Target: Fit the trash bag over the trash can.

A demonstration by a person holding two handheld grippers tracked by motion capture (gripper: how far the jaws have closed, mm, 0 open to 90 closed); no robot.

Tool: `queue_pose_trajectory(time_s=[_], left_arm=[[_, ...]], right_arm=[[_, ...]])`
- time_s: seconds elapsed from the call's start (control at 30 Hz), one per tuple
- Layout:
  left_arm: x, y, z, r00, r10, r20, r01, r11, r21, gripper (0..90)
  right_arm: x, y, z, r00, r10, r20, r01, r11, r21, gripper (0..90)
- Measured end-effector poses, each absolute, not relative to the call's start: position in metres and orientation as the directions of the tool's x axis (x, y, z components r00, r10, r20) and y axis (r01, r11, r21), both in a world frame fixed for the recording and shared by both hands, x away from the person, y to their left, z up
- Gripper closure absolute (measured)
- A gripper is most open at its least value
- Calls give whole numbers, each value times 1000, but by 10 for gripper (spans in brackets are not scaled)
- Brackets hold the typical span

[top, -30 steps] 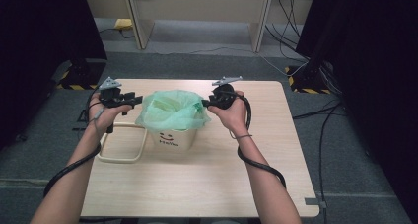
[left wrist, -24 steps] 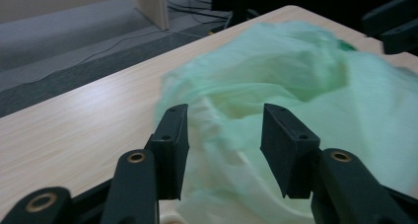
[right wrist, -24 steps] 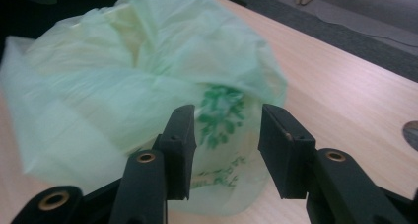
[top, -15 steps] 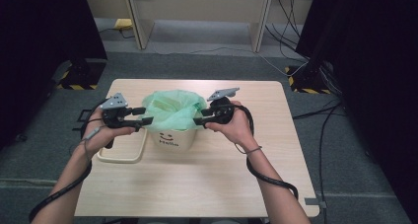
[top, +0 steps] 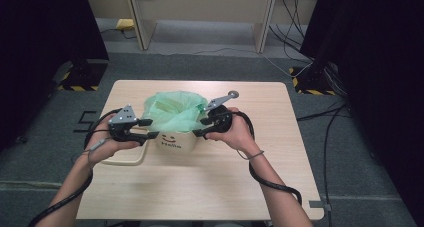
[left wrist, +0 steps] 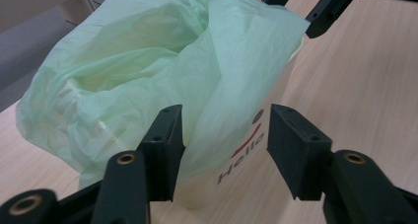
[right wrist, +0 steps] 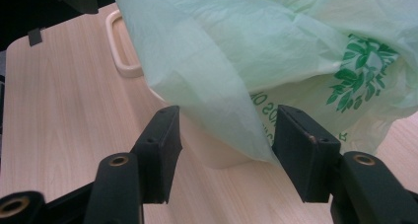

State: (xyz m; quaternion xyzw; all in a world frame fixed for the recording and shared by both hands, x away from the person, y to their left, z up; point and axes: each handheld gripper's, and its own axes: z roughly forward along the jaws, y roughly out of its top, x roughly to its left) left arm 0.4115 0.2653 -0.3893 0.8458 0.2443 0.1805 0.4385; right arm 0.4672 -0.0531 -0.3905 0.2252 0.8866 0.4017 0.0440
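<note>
Between both tongs, left (top: 148, 128) and right (top: 200, 128), each spread: cream bin (top: 176, 141) with loose green liner bag (top: 174, 109) on counter (top: 210, 187). Risk: pinching thin film unevenly tears it or tips the light bin.

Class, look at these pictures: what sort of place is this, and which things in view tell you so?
Probably a lab or recording room, not a home. A bare wooden table stands on grey carpet between dark curtains, loose cables run across the floor, and yellow-and-black hazard tape marks the stand bases.
</note>
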Motion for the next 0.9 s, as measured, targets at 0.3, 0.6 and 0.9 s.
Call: queue_pose_trajectory(time_s=[0.3,0.6,0.9], left_arm=[[408,264,-389,813,545,205,182,-572,799,675],[403,264,-389,825,522,216,159,-582,798,896],[392,265,-393,849,486,209,150,-600,786,897]], right_arm=[[464,-52,-396,-896,437,83,355,590,725,787],[457,-53,-398,-905,411,105,356,599,717,900],[451,-57,-407,-914,385,126,360,631,687,900]])
